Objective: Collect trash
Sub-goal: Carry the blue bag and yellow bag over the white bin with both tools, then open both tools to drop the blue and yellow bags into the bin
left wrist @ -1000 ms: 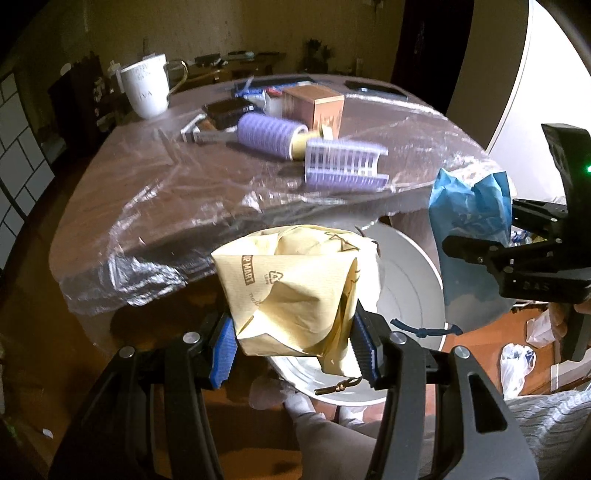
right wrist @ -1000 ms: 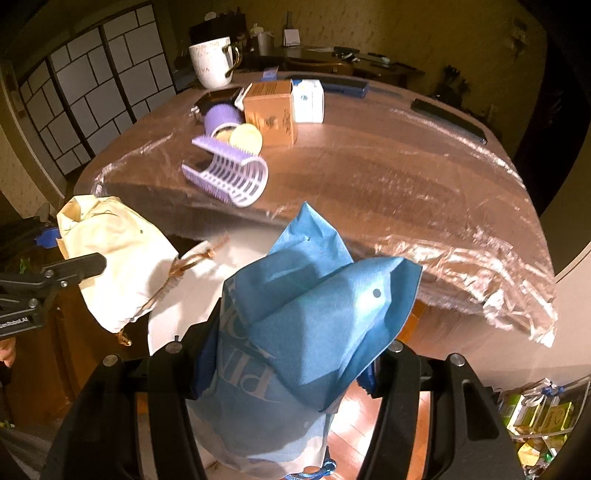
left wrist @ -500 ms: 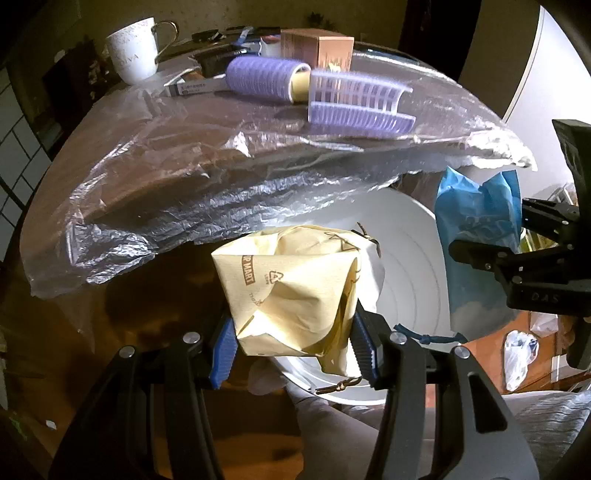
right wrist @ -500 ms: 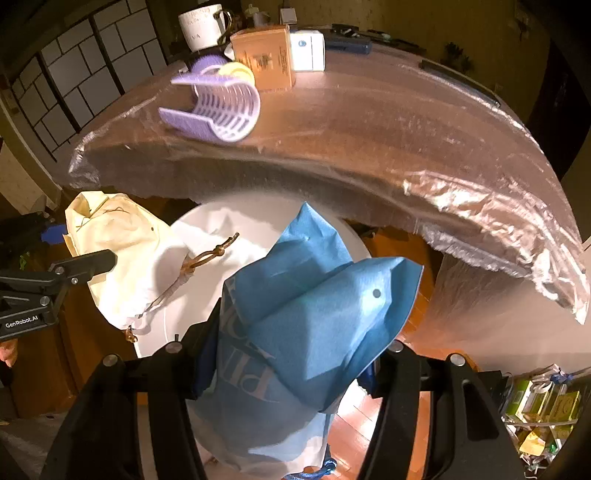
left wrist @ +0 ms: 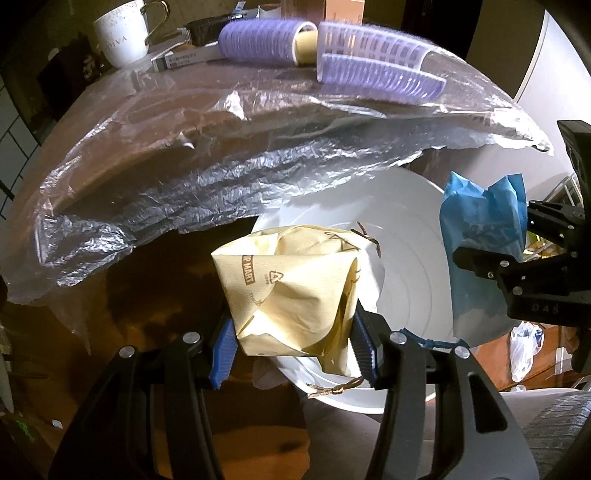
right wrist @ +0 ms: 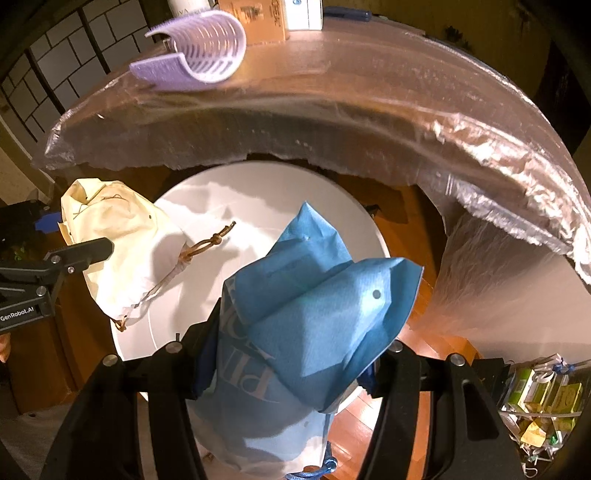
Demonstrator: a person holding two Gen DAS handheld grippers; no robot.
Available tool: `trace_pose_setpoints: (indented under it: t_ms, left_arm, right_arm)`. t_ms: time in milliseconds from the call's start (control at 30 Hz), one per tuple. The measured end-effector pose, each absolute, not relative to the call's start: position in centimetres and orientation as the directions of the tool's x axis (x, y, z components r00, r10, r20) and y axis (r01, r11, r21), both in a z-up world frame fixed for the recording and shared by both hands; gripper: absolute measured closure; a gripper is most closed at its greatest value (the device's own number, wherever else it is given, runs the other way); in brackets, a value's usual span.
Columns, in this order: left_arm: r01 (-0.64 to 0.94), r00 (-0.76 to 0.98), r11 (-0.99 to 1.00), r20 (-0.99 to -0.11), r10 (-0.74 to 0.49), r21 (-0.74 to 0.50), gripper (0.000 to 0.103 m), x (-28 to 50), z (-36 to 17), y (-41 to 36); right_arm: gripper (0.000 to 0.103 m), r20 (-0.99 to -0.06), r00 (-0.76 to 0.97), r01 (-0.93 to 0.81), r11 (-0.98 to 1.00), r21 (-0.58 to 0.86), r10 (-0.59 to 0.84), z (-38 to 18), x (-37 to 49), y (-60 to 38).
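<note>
My left gripper (left wrist: pixel 293 345) is shut on a crumpled yellow paper bag (left wrist: pixel 291 284) with a brown cord. My right gripper (right wrist: pixel 291 369) is shut on a crumpled blue paper bag (right wrist: pixel 310 317). Both bags hang over a round white bin (left wrist: pixel 406 280) that stands on the floor below the table edge. The bin also shows in the right wrist view (right wrist: pixel 258 195). The yellow bag (right wrist: pixel 118 236) is at the bin's left rim there. The blue bag (left wrist: pixel 480 236) is at the bin's right rim in the left wrist view.
A table covered in clear plastic film (left wrist: pixel 221 147) overhangs the bin. On it lie purple hair rollers (left wrist: pixel 369 66), a white mug (left wrist: pixel 122 37) and boxes (right wrist: pixel 266 18). More bagged rubbish (right wrist: pixel 539 398) lies on the floor at the right.
Both grippers have dropped from table height to below the table edge, closer to the white bin, which now fills more of each view. Both bags stay gripped.
</note>
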State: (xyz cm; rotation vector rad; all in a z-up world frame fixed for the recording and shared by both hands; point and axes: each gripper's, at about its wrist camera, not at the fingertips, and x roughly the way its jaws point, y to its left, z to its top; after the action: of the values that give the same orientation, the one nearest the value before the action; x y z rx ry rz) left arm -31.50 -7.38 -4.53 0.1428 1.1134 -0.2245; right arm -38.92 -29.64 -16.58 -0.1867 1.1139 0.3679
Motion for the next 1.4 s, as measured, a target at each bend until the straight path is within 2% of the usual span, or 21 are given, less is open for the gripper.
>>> trace_pose_setpoints:
  t_ms: [1400]
  left_arm:
    - [0.329,0.355,0.942,-0.933,-0.056,0.069,0.049,-29.1,-7.8,-11.2]
  right_arm:
    - [0.045,-0.940,0.324,-0.329,0.944,-0.008,0.105,-19.0,-36.8,-28.8]
